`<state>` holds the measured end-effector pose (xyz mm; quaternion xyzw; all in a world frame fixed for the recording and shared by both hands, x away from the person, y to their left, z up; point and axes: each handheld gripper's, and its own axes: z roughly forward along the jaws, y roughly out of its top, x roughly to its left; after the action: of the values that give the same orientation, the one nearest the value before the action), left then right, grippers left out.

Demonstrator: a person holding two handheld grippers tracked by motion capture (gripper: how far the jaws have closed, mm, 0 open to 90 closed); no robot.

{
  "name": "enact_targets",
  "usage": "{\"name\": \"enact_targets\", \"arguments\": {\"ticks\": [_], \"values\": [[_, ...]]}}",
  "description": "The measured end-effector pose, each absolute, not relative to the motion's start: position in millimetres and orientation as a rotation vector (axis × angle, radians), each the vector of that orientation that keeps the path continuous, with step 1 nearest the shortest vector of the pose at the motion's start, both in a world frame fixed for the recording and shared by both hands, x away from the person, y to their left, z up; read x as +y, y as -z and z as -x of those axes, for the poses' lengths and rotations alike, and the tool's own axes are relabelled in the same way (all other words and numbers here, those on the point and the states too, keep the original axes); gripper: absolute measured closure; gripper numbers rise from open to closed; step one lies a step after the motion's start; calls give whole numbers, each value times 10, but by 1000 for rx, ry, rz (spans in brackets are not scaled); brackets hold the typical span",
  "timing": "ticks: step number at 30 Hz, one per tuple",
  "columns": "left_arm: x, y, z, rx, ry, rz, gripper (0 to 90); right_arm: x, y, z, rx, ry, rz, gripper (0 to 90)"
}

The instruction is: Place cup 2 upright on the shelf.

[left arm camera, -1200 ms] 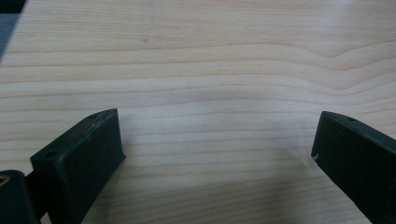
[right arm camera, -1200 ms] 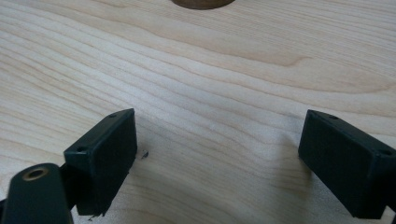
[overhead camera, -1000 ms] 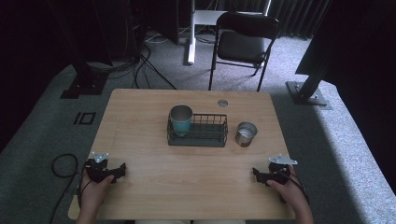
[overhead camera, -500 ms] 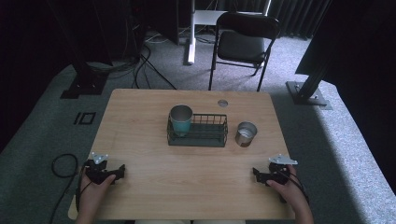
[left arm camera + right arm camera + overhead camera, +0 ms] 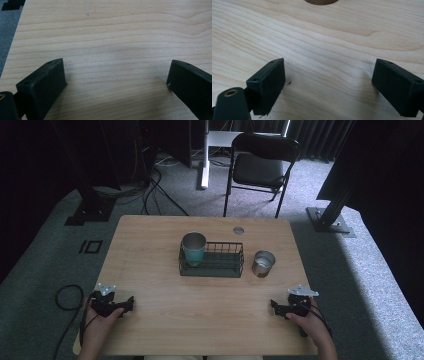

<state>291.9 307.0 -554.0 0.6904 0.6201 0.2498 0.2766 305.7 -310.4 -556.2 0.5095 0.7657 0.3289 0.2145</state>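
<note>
A black wire basket (image 5: 220, 262) stands at the middle of the wooden table (image 5: 210, 320). A teal cup (image 5: 193, 247) sits upright in the basket's left end. A silver metal cup (image 5: 263, 263) stands on the table just right of the basket. My left gripper (image 5: 127, 304) rests near the front left corner, held by a hand. In the left gripper view my left gripper (image 5: 115, 82) is open over bare wood. My right gripper (image 5: 275, 306) rests near the front right corner; my right gripper (image 5: 328, 85) is open too, with nothing between its jaws.
A small round grommet (image 5: 238, 230) sits in the tabletop behind the basket. A black folding chair (image 5: 260, 167) stands on the carpet beyond the table. A dark round base (image 5: 321, 1) shows at the top edge of the right gripper view. Cables (image 5: 65, 295) lie on the floor at the left.
</note>
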Motion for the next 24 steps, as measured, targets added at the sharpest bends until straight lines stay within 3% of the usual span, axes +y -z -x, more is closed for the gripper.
{"name": "enact_targets", "arguments": {"ticks": [24], "values": [[3070,5541,-2919,1664,-671,-1854,27,-3004,5539,-3187,2130,-917,-1407,113]]}}
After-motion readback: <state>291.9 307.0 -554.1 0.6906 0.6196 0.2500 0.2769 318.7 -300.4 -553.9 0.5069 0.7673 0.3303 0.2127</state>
